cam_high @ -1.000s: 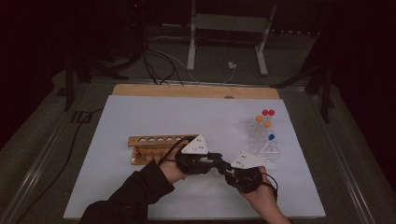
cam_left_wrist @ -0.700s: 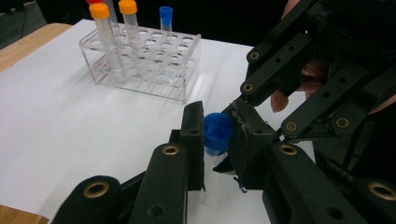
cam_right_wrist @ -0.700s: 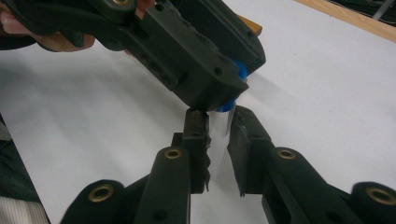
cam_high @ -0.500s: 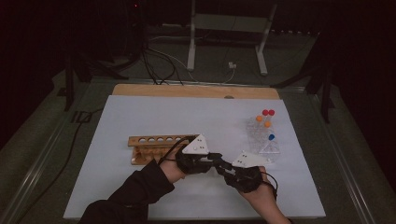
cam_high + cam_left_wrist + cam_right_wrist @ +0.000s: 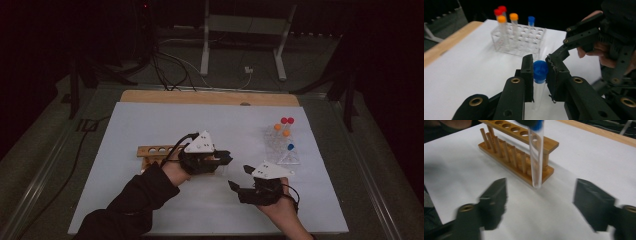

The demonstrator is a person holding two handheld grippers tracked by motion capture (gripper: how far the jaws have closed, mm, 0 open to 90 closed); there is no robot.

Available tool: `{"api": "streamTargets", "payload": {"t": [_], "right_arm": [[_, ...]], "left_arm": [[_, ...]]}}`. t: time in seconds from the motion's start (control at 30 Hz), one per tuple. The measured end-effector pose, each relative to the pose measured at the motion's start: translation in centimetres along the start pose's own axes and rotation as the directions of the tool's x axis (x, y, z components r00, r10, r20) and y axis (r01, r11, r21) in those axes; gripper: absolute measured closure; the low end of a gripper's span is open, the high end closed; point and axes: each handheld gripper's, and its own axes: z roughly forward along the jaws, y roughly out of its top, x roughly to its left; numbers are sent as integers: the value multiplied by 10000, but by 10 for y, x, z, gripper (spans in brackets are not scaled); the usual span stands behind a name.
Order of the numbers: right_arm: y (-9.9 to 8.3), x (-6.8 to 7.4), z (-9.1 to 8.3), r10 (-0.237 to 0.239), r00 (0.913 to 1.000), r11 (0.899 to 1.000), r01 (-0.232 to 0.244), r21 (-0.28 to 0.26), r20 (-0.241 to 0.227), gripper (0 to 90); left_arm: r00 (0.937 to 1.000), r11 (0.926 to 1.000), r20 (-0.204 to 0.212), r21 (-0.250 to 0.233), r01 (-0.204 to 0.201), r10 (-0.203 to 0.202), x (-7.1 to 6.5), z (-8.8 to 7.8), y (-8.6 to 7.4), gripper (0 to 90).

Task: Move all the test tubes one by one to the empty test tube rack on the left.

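- High view: the white tabletop [image 5: 150,125] carries everything, with a bare wooden strip along its far edge.
- On it, left of the middle, lies the wooden rack [image 5: 155,151], a long stand with a row of round holes in its top bar; the right gripper view shows the rack [image 5: 516,152] with a line of upright pegs along its base.
- Well apart from it, toward the tabletop's right side, stands the clear plastic rack [image 5: 280,142]. It holds capped tubes: two with red caps [image 5: 500,10], two with orange caps [image 5: 507,17] and one with a blue cap [image 5: 531,20].
- The left tongs [image 5: 222,159], held in a dark-sleeved hand, hover just beside the right end of the wooden rack. In the left gripper view these tongs [image 5: 541,72] are clamped on the blue cap of a test tube [image 5: 539,90], one pad on each side of the cap.
- The right tongs [image 5: 240,177] sit nearer the person, close to the left ones. Their jaws have just been opening and stand wide apart, pressing on nothing; in the right gripper view the tongs [image 5: 540,195] look blurred.
- That test tube is clear glass or plastic and hangs upright from its cap, above the tabletop. In the right gripper view the test tube [image 5: 536,157] hangs in front of the wooden rack's near end, its rounded bottom clear of the white surface and between the two spread jaws, touching neither.
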Motion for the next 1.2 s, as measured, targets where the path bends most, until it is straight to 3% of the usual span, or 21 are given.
{"api": "streamTargets", "payload": {"t": [0.13, 0.33, 0.73, 1.03, 1.2], "right_arm": [[1, -1, -1, 129, 9994, 9998, -125, -123, 308, 120], [1, -4, -4, 293, 9990, 9993, -285, -261, 330, 3], [1, -8, -12, 435, 9990, 9959, -423, -795, 138, 0], [1, -9, -13, 332, 9993, 9967, -319, -752, 166, 0], [0, -10, -12, 359, 9993, 9971, -350, -677, 122, 0]], "left_arm": [[9997, 10000, -233, -65, 21, -22, 6, -8, 5, 774], [9983, 9997, -587, -237, 53, -67, 14, -20, 11, 774], [9912, 9989, -1278, -381, 283, -330, 34, -35, 14, 774], [9790, 9980, -1967, -421, 471, -545, 52, -44, 9, 774], [9751, 9980, -2128, -235, 592, -628, 57, -44, 2, 774]]}}
